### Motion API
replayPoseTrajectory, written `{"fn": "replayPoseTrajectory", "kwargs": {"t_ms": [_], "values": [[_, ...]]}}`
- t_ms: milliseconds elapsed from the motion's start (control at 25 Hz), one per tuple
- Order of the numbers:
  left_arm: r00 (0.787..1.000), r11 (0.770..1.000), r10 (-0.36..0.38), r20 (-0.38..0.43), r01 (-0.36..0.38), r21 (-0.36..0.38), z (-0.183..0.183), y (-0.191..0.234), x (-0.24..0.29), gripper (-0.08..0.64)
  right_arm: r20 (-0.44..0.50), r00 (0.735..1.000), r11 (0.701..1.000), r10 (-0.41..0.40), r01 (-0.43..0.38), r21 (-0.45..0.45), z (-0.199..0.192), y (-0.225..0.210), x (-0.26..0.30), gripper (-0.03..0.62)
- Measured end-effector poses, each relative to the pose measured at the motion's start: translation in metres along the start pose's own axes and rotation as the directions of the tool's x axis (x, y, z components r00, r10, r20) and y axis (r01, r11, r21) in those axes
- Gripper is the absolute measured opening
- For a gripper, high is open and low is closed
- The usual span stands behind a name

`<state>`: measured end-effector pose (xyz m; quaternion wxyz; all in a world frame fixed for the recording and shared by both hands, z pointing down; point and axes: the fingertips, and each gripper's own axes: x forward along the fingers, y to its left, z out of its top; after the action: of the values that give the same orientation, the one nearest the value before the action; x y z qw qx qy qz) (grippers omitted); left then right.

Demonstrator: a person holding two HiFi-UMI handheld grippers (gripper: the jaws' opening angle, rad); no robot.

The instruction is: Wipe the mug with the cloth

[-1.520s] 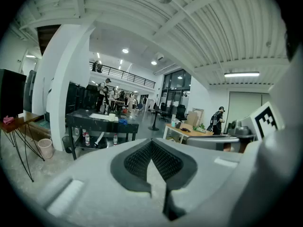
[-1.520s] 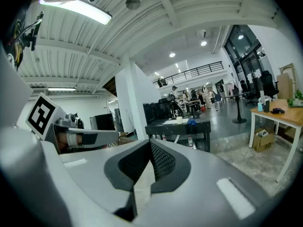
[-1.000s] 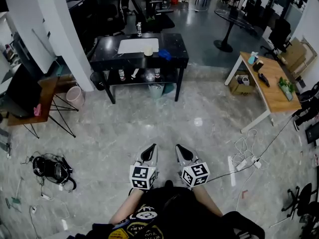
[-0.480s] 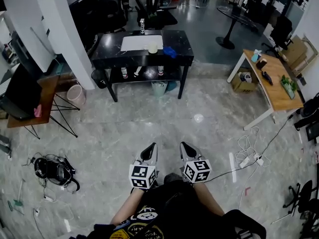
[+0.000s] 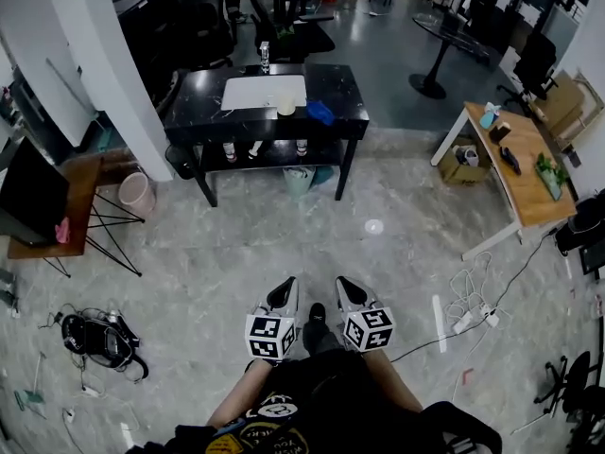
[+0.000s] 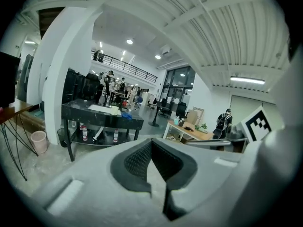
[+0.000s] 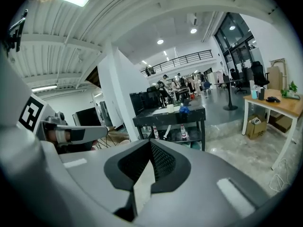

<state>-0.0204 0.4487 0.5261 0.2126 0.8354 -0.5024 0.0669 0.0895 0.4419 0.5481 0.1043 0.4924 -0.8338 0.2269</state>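
Tangle of black cables (image 5: 99,334) lies on the stone floor at far left. Above it in the head view a wooden side table (image 5: 95,173) stands, with a pale pink bin (image 5: 135,193) just beside it.

Further right, at the top of that view, a black tabletop (image 5: 194,102) carries a white sheet (image 5: 263,91). The cream mug (image 5: 286,107) stands upright at the sheet's near right corner. The blue cloth (image 5: 319,113) lies bunched just to the mug's right, close to it but apart from it. Bottles (image 5: 250,148) stand on the shelf below.

Both task things are well apart from the grippers, which hover low over the floor in front of the person's body, side by side and pointing toward the tabletop. The left gripper (image 5: 287,288) has its jaws together with nothing between them, as its own view shows. The right gripper (image 5: 342,286) is likewise closed and empty. A dark shoe (image 5: 317,315) shows between the two.

At right, a light wooden desk (image 5: 518,173) stands at an angle with small items on it. White cords (image 5: 468,301) trail across the floor below it.
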Motion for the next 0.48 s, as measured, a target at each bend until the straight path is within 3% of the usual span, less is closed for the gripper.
{"fn": "replayPoseTrajectory", "kwargs": {"t_ms": [160,280,480], "values": [[0.999,0.998,-0.017,0.042,0.015,0.057,0.056,0.005,0.069,0.005,0.065,0.998,1.000,0.003,-0.003,-0.009,0.064,-0.047,0.039,0.002],[0.997,0.997,-0.017,0.071,0.012,0.074,0.089,0.006,0.108,0.005,0.062,0.998,0.999,0.032,-0.031,-0.011,0.091,-0.075,0.064,0.002],[0.999,0.998,0.009,0.036,-0.011,0.066,0.090,0.016,0.163,0.005,0.012,0.999,0.998,0.051,-0.050,-0.024,0.107,-0.118,0.111,0.002]]}}
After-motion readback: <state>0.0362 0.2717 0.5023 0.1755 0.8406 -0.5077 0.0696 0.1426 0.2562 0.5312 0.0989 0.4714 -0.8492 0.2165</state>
